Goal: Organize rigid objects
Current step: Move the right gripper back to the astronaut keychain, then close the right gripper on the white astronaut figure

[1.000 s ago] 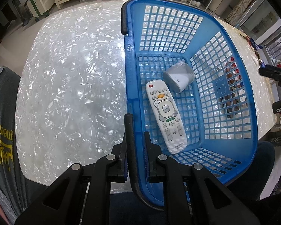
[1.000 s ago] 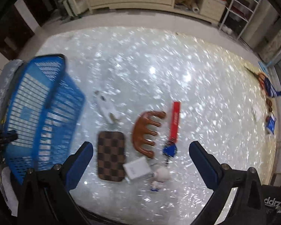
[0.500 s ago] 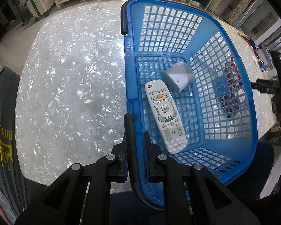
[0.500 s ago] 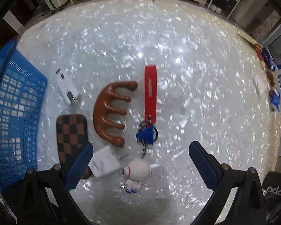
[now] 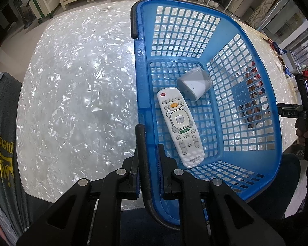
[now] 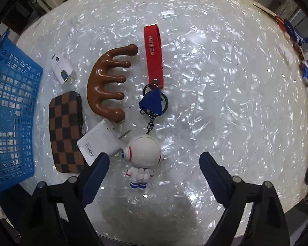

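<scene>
White round astronaut figure on keychain (image 6: 142,155) lying on pearly table (image 6: 215,82), between fingers of right gripper (image 6: 154,162), jaws closing, not yet touching. Centre on helmet; avoid white charger block (image 6: 98,141) at 9 o'clock. Red strap (image 6: 154,51) trailing at 12, so lift high. Left gripper (image 5: 148,157) clenched on rim and black handle of blue plastic basket (image 5: 256,164).

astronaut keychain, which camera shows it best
The right wrist view: the astronaut keychain lies in full sight on the table, between the fingers of the right gripper, whose jaws are closing without touching it. The left wrist view does not show the astronaut; the blue basket fills it.
</scene>
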`<state>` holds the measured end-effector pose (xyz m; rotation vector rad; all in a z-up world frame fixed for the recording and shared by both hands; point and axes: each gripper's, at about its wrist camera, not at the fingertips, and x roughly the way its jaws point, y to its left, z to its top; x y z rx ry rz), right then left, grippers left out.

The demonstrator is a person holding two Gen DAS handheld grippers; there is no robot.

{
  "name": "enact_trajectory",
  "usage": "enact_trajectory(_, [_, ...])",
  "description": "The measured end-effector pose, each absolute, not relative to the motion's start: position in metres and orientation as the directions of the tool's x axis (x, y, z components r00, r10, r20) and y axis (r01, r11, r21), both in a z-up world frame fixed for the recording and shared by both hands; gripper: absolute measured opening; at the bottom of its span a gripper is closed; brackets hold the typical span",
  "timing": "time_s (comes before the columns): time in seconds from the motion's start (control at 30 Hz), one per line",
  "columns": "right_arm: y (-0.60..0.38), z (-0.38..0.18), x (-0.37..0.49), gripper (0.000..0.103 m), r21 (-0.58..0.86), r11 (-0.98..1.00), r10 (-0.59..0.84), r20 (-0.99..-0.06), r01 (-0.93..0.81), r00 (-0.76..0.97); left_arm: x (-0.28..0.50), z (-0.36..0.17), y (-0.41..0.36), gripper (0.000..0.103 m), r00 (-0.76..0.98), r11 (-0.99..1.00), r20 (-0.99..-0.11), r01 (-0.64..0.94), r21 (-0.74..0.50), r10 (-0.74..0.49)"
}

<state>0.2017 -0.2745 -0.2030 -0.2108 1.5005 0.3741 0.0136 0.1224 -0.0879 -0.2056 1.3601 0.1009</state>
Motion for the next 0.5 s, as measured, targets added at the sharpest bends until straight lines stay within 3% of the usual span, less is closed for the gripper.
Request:
enact_trajectory(0.13, [-0.285,-0.21,0.2,0.088,0.128,0.927,0.144,-0.989,-0.353,0.019,0.013,-0.088,0.122,0.014,0.208,0.978,-0.977,-0.19,-0.086,-0.045])
enact_trajectory(0.2, [-0.29,-0.212,0.204,0.085,0.147,0.924,0.163,-0.986,-0.352,0.016,0.013,-0.088,0.121,0.014,0.207,0.978,-0.977,-0.189,-0.086,-0.046])
enact_trajectory(0.27, [-0.298,-0.213,0.206,0.075,0.131,0.929,0.148,-0.989,-0.345,0.024,0.013,-0.088,0.121,0.015,0.207,0.978,-0.977,-0.187,-0.087,-0.047])
enact_trajectory(0.5, [-0.301,-0.222,0.204,0.069,0.085,0.925,0.106,-0.994,-0.369,0.036,0.012,-0.089,0.122,0.015,0.208,0.978,-0.977,-0.187,-0.09,-0.05])
